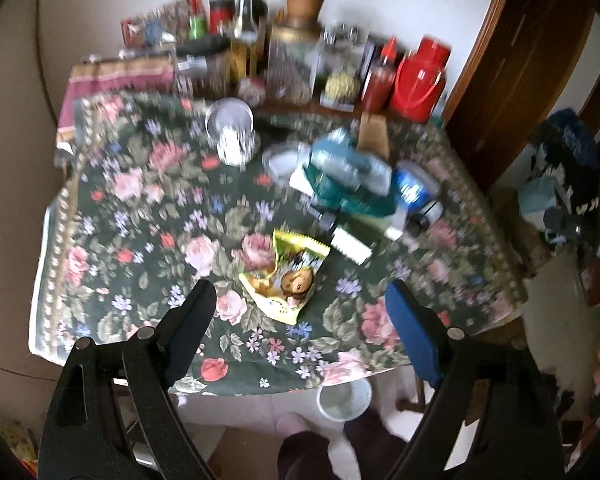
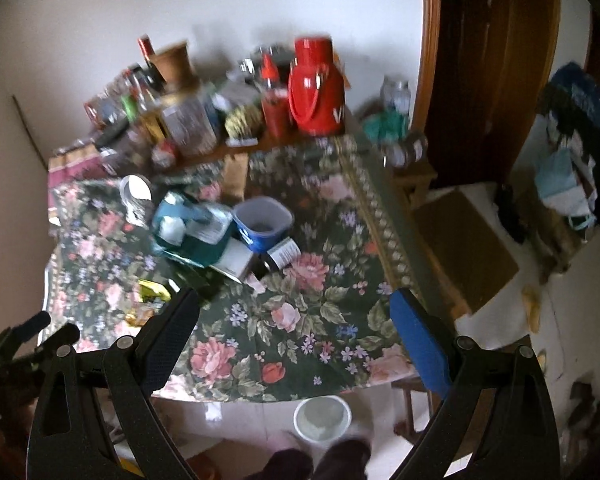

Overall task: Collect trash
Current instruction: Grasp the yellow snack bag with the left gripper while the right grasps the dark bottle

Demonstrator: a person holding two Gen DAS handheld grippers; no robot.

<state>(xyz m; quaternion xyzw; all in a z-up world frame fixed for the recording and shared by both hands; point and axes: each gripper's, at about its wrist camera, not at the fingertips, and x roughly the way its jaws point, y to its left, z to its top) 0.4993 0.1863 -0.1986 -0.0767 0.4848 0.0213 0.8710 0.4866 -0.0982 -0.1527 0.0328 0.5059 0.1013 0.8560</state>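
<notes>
A crumpled yellow snack wrapper (image 1: 286,276) lies on the floral tablecloth (image 1: 140,216) just ahead of my open, empty left gripper (image 1: 300,304). Behind it is a heap of trash: a teal bag with a plastic bottle (image 1: 340,172), a blue cup (image 1: 412,188) and a white box (image 1: 352,246). My right gripper (image 2: 296,312) is open and empty above the near table edge. The right wrist view shows the teal bag (image 2: 192,228), the blue cup (image 2: 262,222), a small tipped jar (image 2: 282,254) and part of the yellow wrapper (image 2: 152,296). A white bin (image 2: 322,418) stands on the floor below the table edge.
Bottles, jars, a red thermos (image 1: 418,76) and a clay pot (image 1: 304,2) crowd the back of the table. A clear glass (image 1: 232,130) stands mid-left. A wooden door (image 2: 488,60) and a chair (image 2: 468,248) are to the right. The person's feet (image 1: 300,432) are near the bin (image 1: 344,398).
</notes>
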